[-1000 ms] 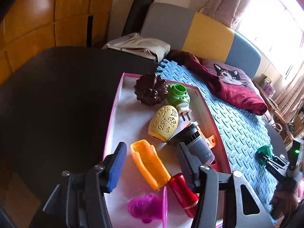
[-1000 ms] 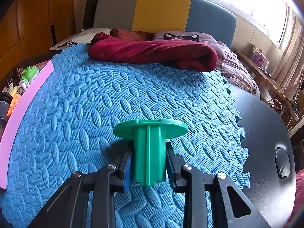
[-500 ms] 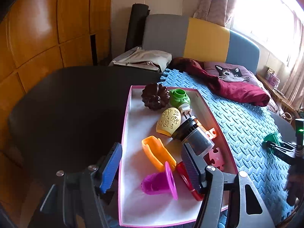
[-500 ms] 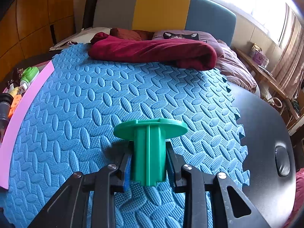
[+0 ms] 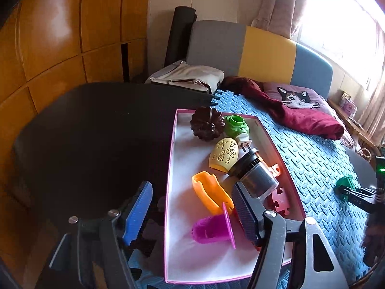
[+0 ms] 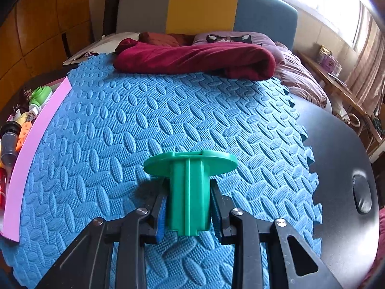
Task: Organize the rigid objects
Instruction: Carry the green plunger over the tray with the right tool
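- Right wrist view: the right gripper (image 6: 189,210) pinches the green spool (image 6: 189,192) by its ribbed stem. The two pads press on opposite sides of the stem, and the round flange stands ahead of the fingertips, away from the camera.
- The spool is held just above the blue foam mat (image 6: 144,125). The pink-edged tray (image 6: 36,130) lies far to the left of this gripper.
- I judge the spool to be light, stiff moulded plastic. Its smooth surface may slip a little, but the flat ribs give the pads a good seat. The stem is the right place to hold it; the thin flange would be a worse grip.
- Left wrist view: the jaws of the left gripper (image 5: 192,207) are opening and nothing is pressed between them. The magenta spool (image 5: 214,226) lies in the tray just ahead, beside the right finger, and is not gripped.
- Further ahead in the tray lie the orange holder (image 5: 211,193), a dark cylinder (image 5: 255,175), a yellow egg-shaped shell (image 5: 223,154), a green plug-in device (image 5: 237,126) and a brown fluted mould (image 5: 207,126).
- These all look like hard things. The pierced yellow shell seems to me the most fragile one, so it wants a gentle grip across its wide middle.
- Writing: some small white marks are on the right gripper's finger as seen in the left view, too small to read. I can read no brand or label on the objects.
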The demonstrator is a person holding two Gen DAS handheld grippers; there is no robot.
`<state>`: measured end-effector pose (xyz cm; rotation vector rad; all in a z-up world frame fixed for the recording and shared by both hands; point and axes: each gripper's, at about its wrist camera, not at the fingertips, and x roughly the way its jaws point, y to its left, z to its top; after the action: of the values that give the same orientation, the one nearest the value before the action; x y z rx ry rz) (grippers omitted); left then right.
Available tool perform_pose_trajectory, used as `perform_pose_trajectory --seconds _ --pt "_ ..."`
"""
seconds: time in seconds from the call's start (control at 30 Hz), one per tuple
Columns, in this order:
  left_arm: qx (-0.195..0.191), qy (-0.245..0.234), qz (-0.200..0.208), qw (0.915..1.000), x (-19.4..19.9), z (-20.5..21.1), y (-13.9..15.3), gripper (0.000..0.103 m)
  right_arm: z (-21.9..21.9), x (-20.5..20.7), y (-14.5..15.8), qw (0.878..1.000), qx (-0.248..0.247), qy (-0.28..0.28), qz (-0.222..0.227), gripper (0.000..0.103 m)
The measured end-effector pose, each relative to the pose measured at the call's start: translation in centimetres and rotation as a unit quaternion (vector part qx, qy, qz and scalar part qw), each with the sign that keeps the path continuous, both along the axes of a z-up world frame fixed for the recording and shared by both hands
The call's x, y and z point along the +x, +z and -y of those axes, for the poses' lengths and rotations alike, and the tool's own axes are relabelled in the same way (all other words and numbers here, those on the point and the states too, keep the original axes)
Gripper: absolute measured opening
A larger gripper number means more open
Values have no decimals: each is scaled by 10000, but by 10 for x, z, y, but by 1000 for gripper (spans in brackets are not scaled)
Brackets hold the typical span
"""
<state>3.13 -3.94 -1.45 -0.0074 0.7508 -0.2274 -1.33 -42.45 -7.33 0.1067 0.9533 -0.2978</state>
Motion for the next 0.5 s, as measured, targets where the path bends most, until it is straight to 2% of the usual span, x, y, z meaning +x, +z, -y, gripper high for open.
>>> perform_pose_trajectory --seconds 0.3,0.5 --pt "-86 89 -44 9999 1 -11 -3 69 -19 -13 2 9995 314 24 5 30" --pt "-176 253 -18 9995 5 -23 -2 69 -54 -18 25 9961 680 352 442 30"
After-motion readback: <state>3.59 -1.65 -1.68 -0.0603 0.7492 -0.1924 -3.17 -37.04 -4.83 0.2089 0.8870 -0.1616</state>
